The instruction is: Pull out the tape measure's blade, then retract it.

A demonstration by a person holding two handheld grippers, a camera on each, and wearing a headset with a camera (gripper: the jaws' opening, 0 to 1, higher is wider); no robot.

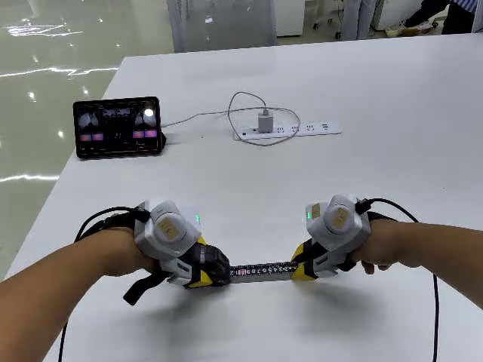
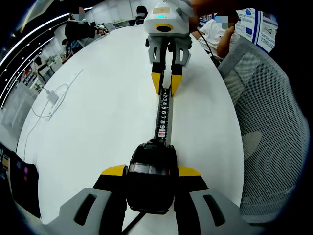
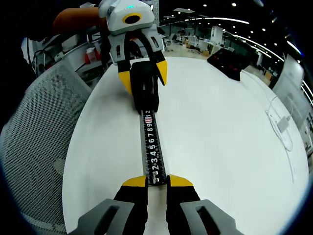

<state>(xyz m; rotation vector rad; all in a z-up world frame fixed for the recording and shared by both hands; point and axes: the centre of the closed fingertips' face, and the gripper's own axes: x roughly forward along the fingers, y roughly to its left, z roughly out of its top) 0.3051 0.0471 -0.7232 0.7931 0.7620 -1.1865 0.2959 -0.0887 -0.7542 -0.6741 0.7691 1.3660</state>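
Black plastic tape measure case (image 1: 216,265) on white tabletop (image 1: 377,98), near front edge, clamped between jaws of left gripper (image 1: 205,273). Numbered steel blade (image 1: 260,270) runs flat from case rightward to right gripper (image 1: 302,270), tip pinched between its jaws. Black rectangular tablet (image 1: 118,126) far left, behind left gripper. White power strip (image 1: 290,130) mid-table, behind blade; white charger block (image 1: 266,121) plugged on it; thin white cable (image 1: 198,116) runs left to tablet. Grey mesh chair (image 2: 274,122) beside table's near edge.
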